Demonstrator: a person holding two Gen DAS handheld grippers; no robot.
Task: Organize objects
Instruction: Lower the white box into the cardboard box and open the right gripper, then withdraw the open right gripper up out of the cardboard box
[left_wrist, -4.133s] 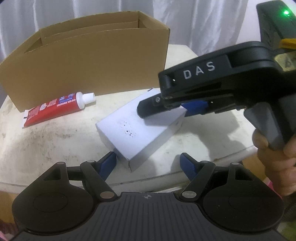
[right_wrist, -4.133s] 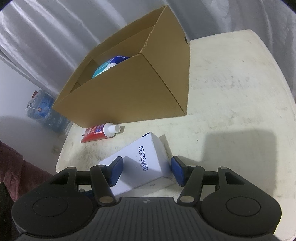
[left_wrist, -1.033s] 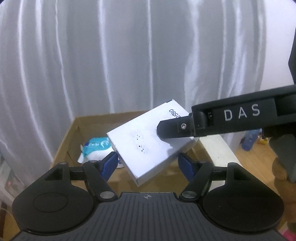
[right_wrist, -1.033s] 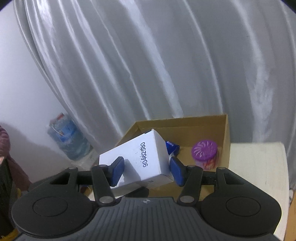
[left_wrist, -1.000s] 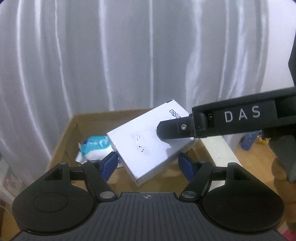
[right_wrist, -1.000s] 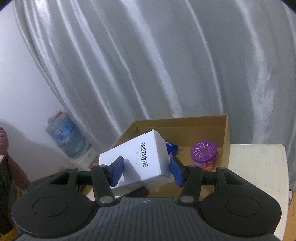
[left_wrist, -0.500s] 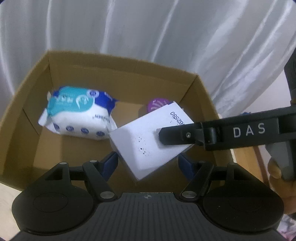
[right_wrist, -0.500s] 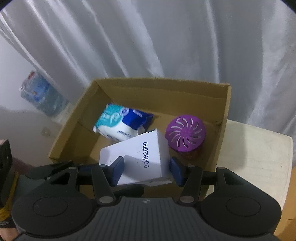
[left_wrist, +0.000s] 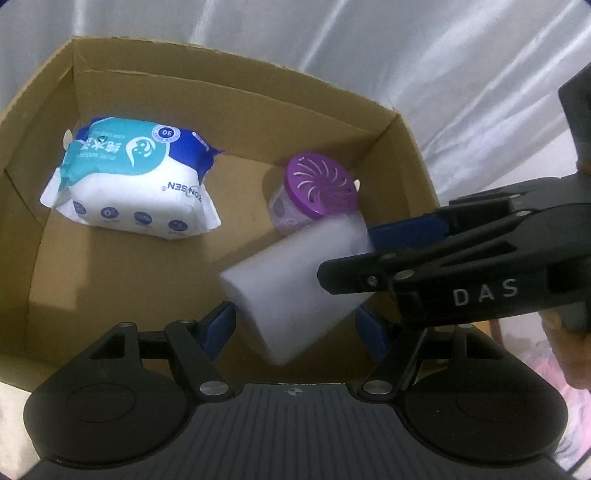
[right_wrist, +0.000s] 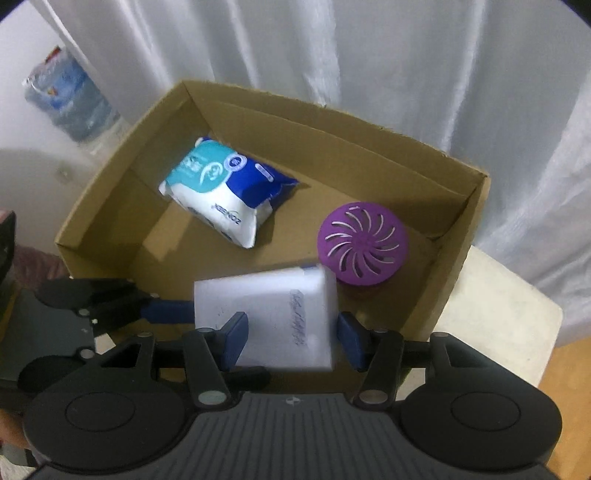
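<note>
A: Box (left_wrist: 288, 295) now over the carton (left_wrist: 221, 92), off the counter (right_wrist: 509, 295). Left claw (left_wrist: 295, 326) opening around it; right claw (right_wrist: 292, 341) half-open, grip unclear.
B: Light, stiff cardboard, blurred, maybe slipping. Pinch flat side faces.

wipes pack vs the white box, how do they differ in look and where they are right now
The wipes pack is a soft teal, blue and white pouch; the white box is a plain, stiff carton with dark printed digits. The wipes pack lies flat on the cardboard box floor, untouched; the white box is blurred, tilted between both claws. The wipes pack sits far from the purple air freshener; the white box is right beside it. Both are within the cardboard box's walls.
</note>
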